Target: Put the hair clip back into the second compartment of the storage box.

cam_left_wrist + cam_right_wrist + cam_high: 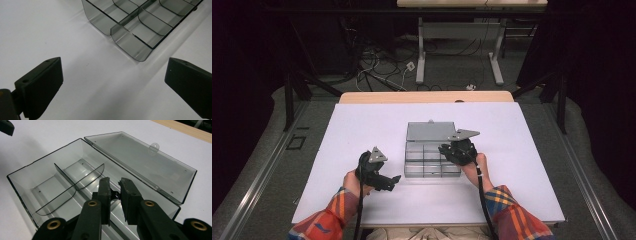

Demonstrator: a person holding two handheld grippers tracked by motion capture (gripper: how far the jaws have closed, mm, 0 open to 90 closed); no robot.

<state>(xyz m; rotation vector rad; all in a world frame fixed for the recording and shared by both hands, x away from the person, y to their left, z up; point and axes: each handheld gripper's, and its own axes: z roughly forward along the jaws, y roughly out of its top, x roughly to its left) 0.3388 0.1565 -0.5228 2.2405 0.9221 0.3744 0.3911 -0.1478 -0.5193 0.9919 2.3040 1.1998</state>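
Observation:
A clear grey compartment box lies mid-table with its lid folded back flat. My right gripper hangs over the box's right part. In the right gripper view its jaws stand nearly together above the box, gripping a small dark piece that I cannot identify. A long divider and a curved cross divider stand inside, and the lid lies beyond. My left gripper rests left of the box, open and empty. Its jaws point at the box's corner.
The white tabletop has bare room on all sides of the box. Its wooden far edge borders a floor with cables and desk legs. A person's plaid sleeves come in from the near edge.

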